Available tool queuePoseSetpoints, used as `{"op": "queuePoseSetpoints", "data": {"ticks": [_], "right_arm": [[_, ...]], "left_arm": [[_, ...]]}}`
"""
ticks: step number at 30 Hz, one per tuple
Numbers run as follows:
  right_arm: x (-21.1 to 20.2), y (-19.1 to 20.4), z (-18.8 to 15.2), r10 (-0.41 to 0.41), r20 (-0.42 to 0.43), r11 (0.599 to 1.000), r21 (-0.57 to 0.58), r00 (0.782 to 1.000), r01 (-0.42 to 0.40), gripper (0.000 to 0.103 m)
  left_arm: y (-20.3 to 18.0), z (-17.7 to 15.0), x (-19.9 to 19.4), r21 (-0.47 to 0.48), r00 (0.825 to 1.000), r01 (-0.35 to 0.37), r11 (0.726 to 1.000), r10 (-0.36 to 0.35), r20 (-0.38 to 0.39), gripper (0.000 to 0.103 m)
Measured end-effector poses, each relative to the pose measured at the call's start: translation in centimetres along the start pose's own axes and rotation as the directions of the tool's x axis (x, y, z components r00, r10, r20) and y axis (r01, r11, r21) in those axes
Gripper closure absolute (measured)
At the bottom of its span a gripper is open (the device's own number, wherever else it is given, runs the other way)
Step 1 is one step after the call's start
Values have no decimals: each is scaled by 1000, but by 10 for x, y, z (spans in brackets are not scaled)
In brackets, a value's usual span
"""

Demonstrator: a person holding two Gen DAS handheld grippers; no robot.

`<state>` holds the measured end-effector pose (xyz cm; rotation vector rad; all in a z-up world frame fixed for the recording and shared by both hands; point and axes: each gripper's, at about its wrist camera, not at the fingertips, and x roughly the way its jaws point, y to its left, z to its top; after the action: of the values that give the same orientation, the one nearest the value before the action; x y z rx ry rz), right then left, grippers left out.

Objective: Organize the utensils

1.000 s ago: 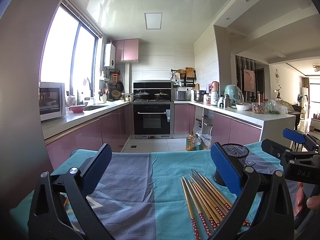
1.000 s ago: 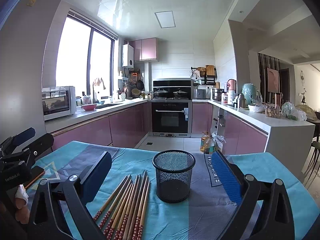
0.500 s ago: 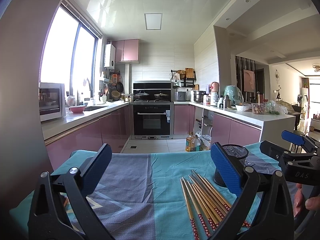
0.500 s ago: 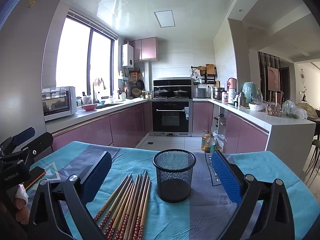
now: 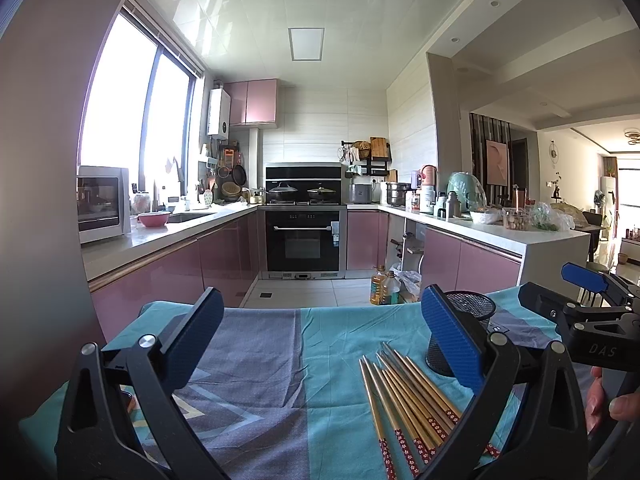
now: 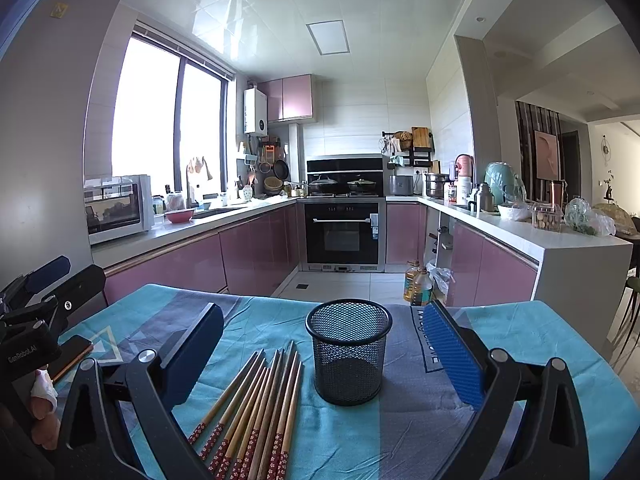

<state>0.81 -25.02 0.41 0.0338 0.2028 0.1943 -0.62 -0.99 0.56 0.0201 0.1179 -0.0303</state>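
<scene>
- Left wrist view: the left gripper [image 5: 320, 340] fills the bottom of the frame. Its two blue pads are wide apart, and it has nothing in it.
- Under it lies a table cloth [image 5: 256, 360] in teal and grey.
- The chopsticks [image 5: 404, 396] lie flat in a bunch at the lower right of the frame, with their red flowery ends toward the camera.
- The black mesh cup [image 5: 476, 312] stands upright just behind the chopsticks. The right blue pad hides part of it.
- At the right edge of the frame you can see the right gripper [image 5: 592, 300] and some fingers [image 5: 622, 402] holding it.
- Far back is a kitchen with an oven [image 5: 303, 240] in the middle of the frame.

- Right wrist view: the right gripper [image 6: 324, 344] is at the bottom of the frame. Its pads are spread wide too, and it holds nothing.
- The mesh cup [image 6: 348, 352] stands in the middle of the frame, between the two pads but farther off. I cannot see anything in it.
- The chopsticks [image 6: 256, 404] lie just left of the cup, fanned out on the cloth.
- The left gripper [image 6: 44, 292] shows at the left edge of the frame.
</scene>
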Motion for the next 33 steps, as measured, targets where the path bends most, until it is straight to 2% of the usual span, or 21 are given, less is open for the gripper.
{"op": "queuePoseSetpoints", "data": {"ticks": [33], "right_arm": [[1, -2, -1, 1, -5, 1000, 13, 1000, -1, 7]], "left_arm": [[-3, 2, 1, -2, 1000, 5, 1000, -5, -4, 6]]}}
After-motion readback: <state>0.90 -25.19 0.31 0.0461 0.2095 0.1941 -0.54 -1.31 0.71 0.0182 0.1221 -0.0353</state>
